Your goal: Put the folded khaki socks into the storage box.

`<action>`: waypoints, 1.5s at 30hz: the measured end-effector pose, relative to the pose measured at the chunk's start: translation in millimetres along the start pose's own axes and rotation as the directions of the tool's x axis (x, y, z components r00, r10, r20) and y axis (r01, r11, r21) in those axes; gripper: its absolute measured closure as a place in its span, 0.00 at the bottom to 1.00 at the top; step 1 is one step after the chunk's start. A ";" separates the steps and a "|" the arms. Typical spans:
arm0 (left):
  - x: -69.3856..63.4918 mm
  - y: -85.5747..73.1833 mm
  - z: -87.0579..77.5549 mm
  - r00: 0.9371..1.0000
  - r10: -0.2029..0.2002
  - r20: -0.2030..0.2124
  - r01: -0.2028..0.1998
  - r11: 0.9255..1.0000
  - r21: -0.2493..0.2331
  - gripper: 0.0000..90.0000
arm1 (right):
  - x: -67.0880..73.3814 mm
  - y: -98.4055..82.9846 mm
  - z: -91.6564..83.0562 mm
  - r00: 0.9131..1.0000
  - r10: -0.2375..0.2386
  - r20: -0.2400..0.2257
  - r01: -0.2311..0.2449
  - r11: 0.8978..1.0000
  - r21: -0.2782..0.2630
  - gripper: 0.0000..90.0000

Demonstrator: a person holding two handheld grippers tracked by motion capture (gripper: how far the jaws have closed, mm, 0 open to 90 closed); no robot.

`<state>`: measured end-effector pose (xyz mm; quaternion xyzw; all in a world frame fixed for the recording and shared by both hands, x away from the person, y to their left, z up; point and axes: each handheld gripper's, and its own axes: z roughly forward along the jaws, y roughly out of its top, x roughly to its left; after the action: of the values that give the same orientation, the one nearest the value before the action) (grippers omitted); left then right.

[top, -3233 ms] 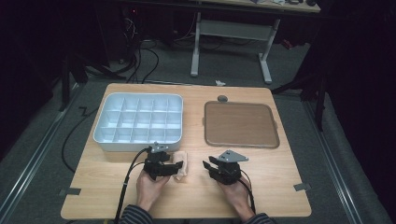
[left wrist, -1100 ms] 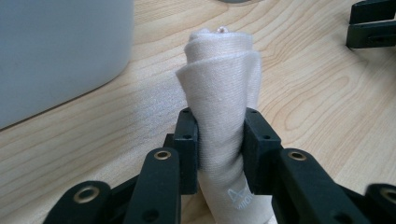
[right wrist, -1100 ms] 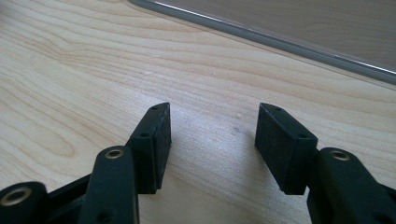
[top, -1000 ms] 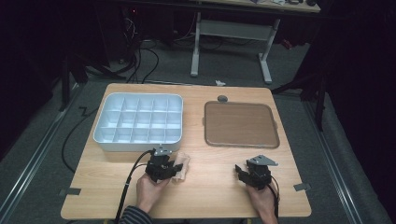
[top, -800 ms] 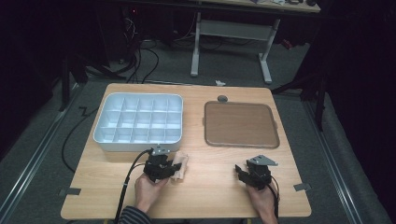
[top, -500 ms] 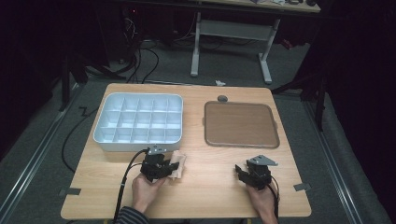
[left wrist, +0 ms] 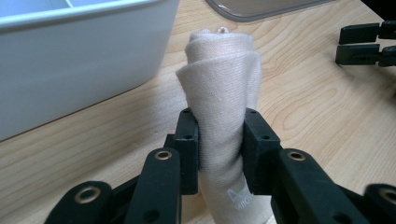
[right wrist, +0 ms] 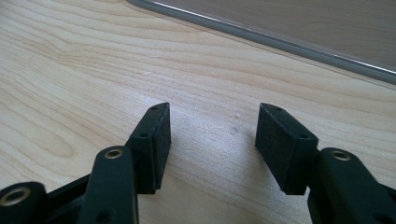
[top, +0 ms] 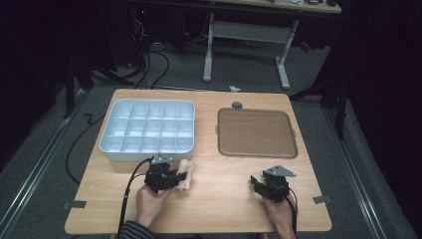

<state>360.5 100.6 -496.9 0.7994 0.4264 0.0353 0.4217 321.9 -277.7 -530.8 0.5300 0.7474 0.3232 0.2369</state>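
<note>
**Rolled cloth gripped, not yet binned**

Left gripper, bottom centre of its own view: jaws clamped on the sides of a rolled beige cloth bundle, fabric pinched in between the pads. Roll lies on the light wooden table, just in front of the near wall of the white plastic compartment tray. In the high view the roll sits lower left of centre, beside the tray's near right corner, not inside it.

Right gripper: jaws parted, nothing between them, resting over bare wood at lower right of the high view, near the brown flat square tray.

Judgement: rolling and grasping look done. All visible tray compartments are empty. Left to do, most likely: lift the roll and set it into a compartment, then release.
</note>
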 end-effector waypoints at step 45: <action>20.0 1.9 -37.4 0.999 -0.041 0.028 0.043 0.995 -0.085 0.79 | 0.0 -0.1 0.0 1.000 -0.002 0.002 0.002 1.000 0.000 0.49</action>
<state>358.9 138.4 -477.6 0.7718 0.4358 0.0343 0.4617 321.9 -277.7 -530.9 0.5299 0.7475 0.3222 0.2379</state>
